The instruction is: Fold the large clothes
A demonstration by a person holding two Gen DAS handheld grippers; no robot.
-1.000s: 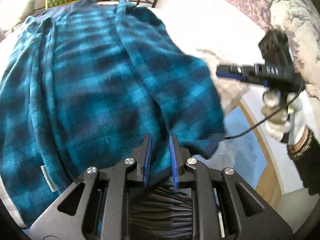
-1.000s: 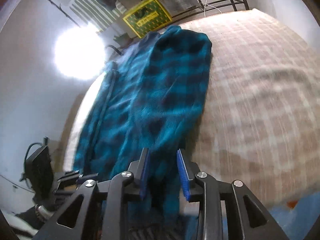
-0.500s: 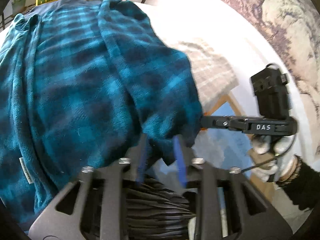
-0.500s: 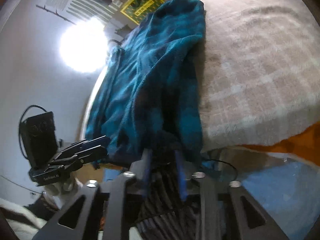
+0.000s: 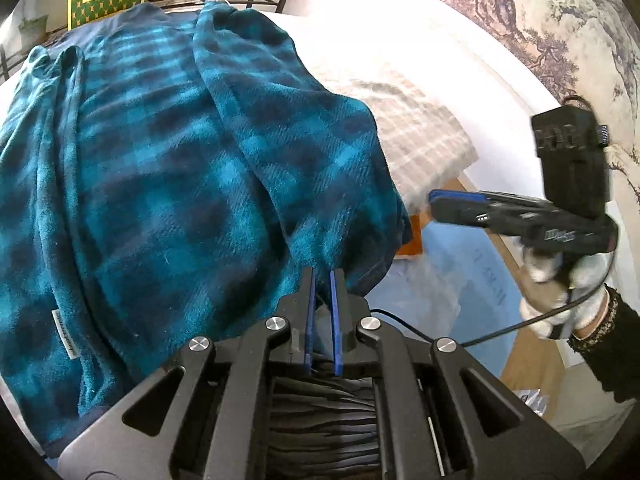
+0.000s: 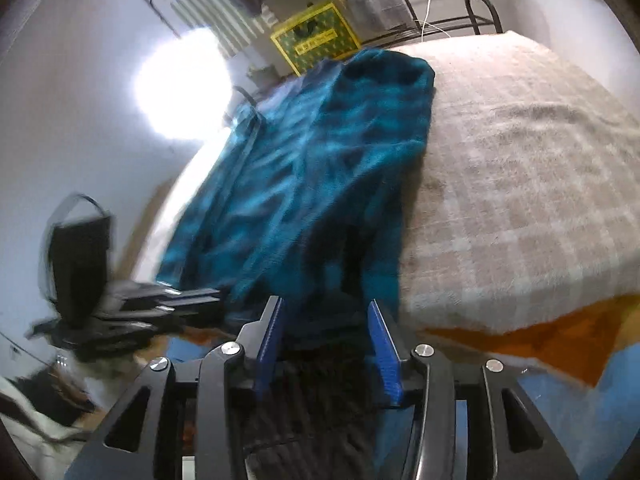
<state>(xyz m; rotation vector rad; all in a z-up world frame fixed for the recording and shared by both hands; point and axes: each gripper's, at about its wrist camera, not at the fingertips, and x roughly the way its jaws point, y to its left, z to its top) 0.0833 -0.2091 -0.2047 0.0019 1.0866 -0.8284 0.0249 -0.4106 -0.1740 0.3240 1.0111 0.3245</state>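
**Fleece shirt pinched at its hem by the left tool**

A blue checked fleece shirt (image 5: 168, 168) lies spread lengthwise on a bed, over a beige checked blanket (image 6: 520, 184), with its near end hanging over the bed's edge. One side of the shirt is folded inward, forming a long ridge down its middle.

The left tool (image 5: 322, 276) is clenched on the shirt's lower edge; a strip of the fabric sits between its narrow blue pads (image 5: 334, 312).

The right tool (image 6: 326, 308) has just been opening. Its pads stand apart with the dark hem of the shirt between them, not pressed by either pad. In the left wrist view this tool (image 5: 436, 202) is seen from the side, just beside the shirt's corner and apart from it, carried by a gloved hand (image 5: 560, 288).

A yellow and green box (image 6: 316, 38) stands beyond the far end of the bed.
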